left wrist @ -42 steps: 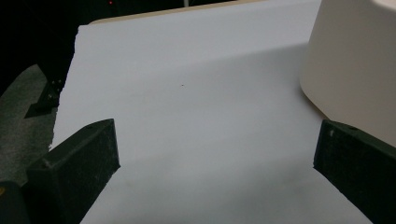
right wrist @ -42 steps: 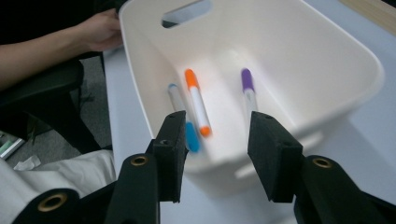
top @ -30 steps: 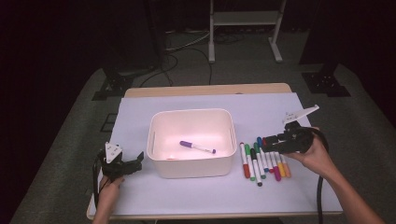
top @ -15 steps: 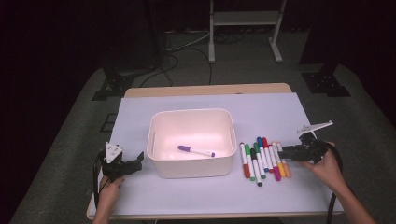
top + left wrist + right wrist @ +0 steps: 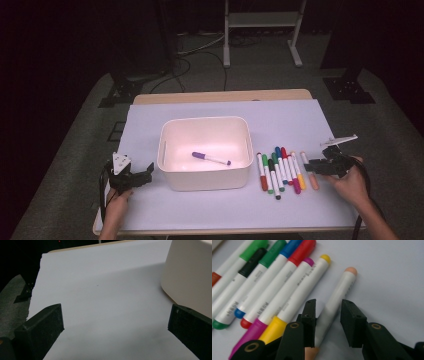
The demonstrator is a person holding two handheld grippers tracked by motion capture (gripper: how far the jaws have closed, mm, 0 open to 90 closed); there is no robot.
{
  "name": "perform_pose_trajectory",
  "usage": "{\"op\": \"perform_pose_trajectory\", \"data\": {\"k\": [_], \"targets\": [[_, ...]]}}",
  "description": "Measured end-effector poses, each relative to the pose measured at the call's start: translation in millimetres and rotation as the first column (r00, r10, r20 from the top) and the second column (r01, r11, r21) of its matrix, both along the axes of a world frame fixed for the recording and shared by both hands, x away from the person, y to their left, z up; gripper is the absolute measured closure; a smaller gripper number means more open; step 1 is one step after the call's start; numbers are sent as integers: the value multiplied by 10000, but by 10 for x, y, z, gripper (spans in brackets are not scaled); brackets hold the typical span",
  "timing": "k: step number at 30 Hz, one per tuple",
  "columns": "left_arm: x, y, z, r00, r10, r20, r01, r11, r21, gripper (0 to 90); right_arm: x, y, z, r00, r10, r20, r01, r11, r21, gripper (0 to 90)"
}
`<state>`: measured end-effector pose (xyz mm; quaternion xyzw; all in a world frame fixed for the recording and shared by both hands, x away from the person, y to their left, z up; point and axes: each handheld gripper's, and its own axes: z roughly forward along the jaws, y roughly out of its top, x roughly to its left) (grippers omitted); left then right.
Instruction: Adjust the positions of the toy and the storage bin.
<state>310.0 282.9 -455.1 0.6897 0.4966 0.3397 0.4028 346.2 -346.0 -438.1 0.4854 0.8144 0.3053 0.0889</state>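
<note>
Peach-capped white marker (image 5: pixel 334 302) lies at the right end of the marker row on the white-covered counter (image 5: pixel 210 205). Going left to right: the left hand-held gripper (image 5: pixel 142 176) rests spread beside the cream plastic bin (image 5: pixel 205 175); the right hand-held gripper (image 5: pixel 327 320) straddles the marker, jaws not yet closed.

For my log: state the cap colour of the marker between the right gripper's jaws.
Peach cap; clearest in the right gripper view.
</note>
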Motion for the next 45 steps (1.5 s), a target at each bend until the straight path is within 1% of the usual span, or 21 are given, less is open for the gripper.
{"op": "perform_pose_trajectory", "data": {"k": [2, 9, 11, 19, 22, 24, 25, 26, 27, 28, 29, 30, 31, 32, 33, 34, 36, 37, 39, 44, 45], "targets": [[0, -1, 0, 10000, -2, 2, 2, 10000, -6, 0, -23, -41, -11, 9997, -249, -25, 248, 9996, -150, 652], [0, -2, 0, 10000, 15, -8, -15, 10000, 7, 0, -64, -108, -26, 9990, -432, 74, 432, 9990, -137, 693], [0, -3, 0, 10000, 9, 0, -9, 10000, 3, 0, -66, -104, -21, 9987, -496, 120, 500, 9981, -356, 754], [1, 1, 0, 10000, 27, -12, -27, 10000, -15, 0, -67, -109, 7, 9984, -571, 54, 573, 9978, -342, 759], [2, 3, 0, 10000, 55, -40, -55, 10000, -29, 0, -87, -121, 100, 9990, -441, 56, 441, 9989, 127, 758], [3, 1, 1, 10000, 39, -71, -39, 10000, 30, 0, -124, -76, 261, 9994, -189, 295, 175, 9988, 461, 759], [3, 1, 1, 10000, 39, -71, -39, 10000, 30, 0, -124, -76, 261, 9994, -189, 295, 175, 9988, 461, 759], [3, 1, 1, 10000, 44, -68, -44, 10000, 28, 0, -148, -24, 399, 9986, 95, 523, -137, 9968, 791, 759], [3, 2, 1, 10000, 47, -65, -47, 10000, 27, 0, -148, -24, 399, 9986, 95, 523, -137, 9968, 791, 759], [3, 2, 1, 10000, 51, -64, -51, 10000, 23, 0, -157, 11, 471, 9978, 273, 604, -331, 9946, 983, 759], [4, 1, -1, 10000, 47, -34, -47, 10000, 21, 0, -178, 114, 617, 9945, 649, 821, -739, 9909, 1125, 759], [4, 1, -1, 10000, 47, -34, -47, 10000, 21, 0, -178, 114, 617, 9945, 649, 821, -739, 9909, 1125, 759], [2, 0, 0, 10000, 47, -40, -47, 10000, 21, 0, -186, 171, 688, 9920, 850, 929, -956, 9887, 1155, 759], [2, 0, -1, 10000, 36, -29, -36, 10000, 13, 0, -199, 291, 826, 9862, 1238, 1101, -1374, 9825, 1259, 759], [2, 0, -1, 10000, 36, -29, -36, 10000, 13, 0, -199, 291, 826, 9862, 1238, 1101, -1374, 9825, 1259, 759], [2, 1, -1, 10000, 40, -25, -40, 10000, 8, 0, -205, 353, 893, 9833, 1395, 1170, -1542, 9798, 1276, 759], [3, 2, -2, 10000, 40, -4, -40, 10000, -25, 0, -202, 467, 1011, 9756, 1734, 1346, -1909, 9728, 1309, 758], [3, 4, -2, 10000, 36, -9, -37, 10000, -45, 0, -194, 571, 1116, 9685, 2024, 1453, -2221, 9656, 1353, 758], [3, 4, -2, 10000, 42, -8, -42, 10000, -59, 0, -188, 615, 1166, 9649, 2161, 1490, -2369, 9615, 1396, 758], [2, 6, 0, 10000, 19, -30, -19, 10000, -72, 0, -163, 849, 1405, 9421, 2812, 1824, -3076, 9416, 1372, 758], [2, 6, 0, 10000, 12, -33, -12, 10000, -67, 0, -156, 957, 1486, 9315, 3129, 1856, -3397, 9307, 1357, 758]]}}
